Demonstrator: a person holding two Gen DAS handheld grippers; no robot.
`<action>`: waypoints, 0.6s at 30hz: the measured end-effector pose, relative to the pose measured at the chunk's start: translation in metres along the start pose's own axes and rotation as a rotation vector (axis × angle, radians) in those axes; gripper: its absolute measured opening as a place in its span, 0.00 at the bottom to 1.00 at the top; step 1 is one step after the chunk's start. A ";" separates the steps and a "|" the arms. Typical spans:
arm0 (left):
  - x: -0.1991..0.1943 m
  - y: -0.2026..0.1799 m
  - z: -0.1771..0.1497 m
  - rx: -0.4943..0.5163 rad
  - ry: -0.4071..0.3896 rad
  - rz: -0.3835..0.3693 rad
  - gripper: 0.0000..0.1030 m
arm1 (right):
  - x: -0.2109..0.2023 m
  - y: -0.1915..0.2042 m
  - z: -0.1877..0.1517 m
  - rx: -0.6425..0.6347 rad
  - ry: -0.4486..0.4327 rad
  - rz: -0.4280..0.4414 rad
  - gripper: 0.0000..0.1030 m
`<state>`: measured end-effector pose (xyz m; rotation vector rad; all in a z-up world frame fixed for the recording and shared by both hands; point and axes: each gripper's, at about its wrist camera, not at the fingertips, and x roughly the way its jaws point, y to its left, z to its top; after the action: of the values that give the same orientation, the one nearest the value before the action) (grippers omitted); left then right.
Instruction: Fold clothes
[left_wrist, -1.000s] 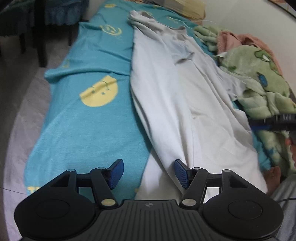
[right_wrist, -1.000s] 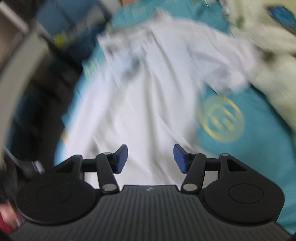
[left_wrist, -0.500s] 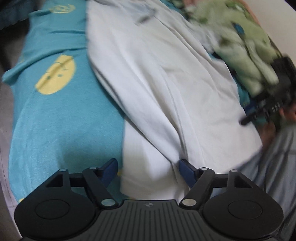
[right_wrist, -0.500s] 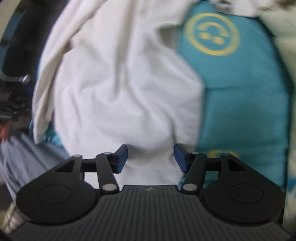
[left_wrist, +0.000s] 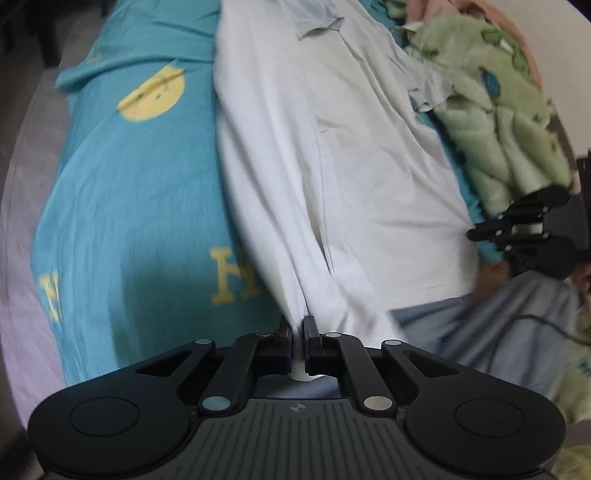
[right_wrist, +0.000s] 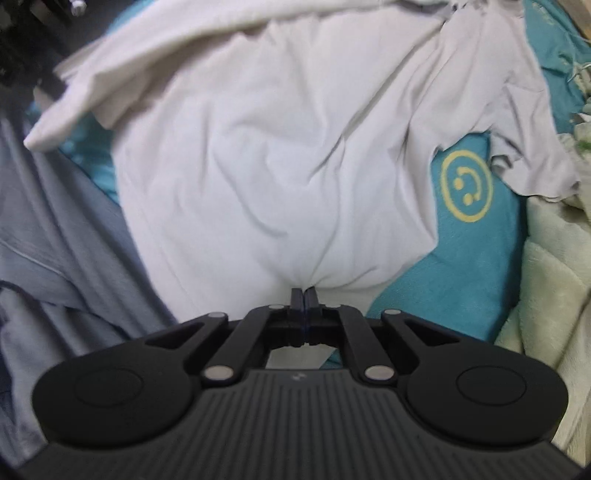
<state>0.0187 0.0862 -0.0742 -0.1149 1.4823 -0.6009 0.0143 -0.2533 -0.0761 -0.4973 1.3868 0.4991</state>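
White collared shirt (left_wrist: 354, 155) lies lengthwise on a teal smiley-print blanket (left_wrist: 140, 184), collar at the far end. Left gripper (left_wrist: 297, 332) clenched on the shirt's near hem — a bunched ridge of cloth runs up from its fingertips. Right gripper (right_wrist: 304, 295) clamped on the hem as well; fabric puckers into the closed pads.

Left wrist view alone shows the collar, a green fleece blanket (left_wrist: 495, 122) along the shirt's far side, and the right gripper (left_wrist: 517, 225) seen from outside at the hem's other corner. Right wrist view alone shows an outlined smiley (right_wrist: 466, 186) just beside the shirt's edge — and grey-blue cloth (right_wrist: 55, 236) at left.
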 end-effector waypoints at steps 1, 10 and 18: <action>-0.004 0.000 -0.007 -0.032 -0.001 0.002 0.05 | -0.007 0.002 -0.004 0.000 -0.009 0.002 0.03; -0.009 0.002 -0.038 -0.085 -0.084 0.147 0.12 | -0.012 -0.005 -0.028 0.122 -0.046 0.022 0.06; -0.052 -0.040 -0.027 0.071 -0.272 0.277 0.64 | -0.052 -0.065 -0.053 0.549 -0.319 0.129 0.07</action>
<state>-0.0183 0.0831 -0.0133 0.0620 1.1859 -0.3955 0.0052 -0.3388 -0.0283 0.1155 1.1843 0.2661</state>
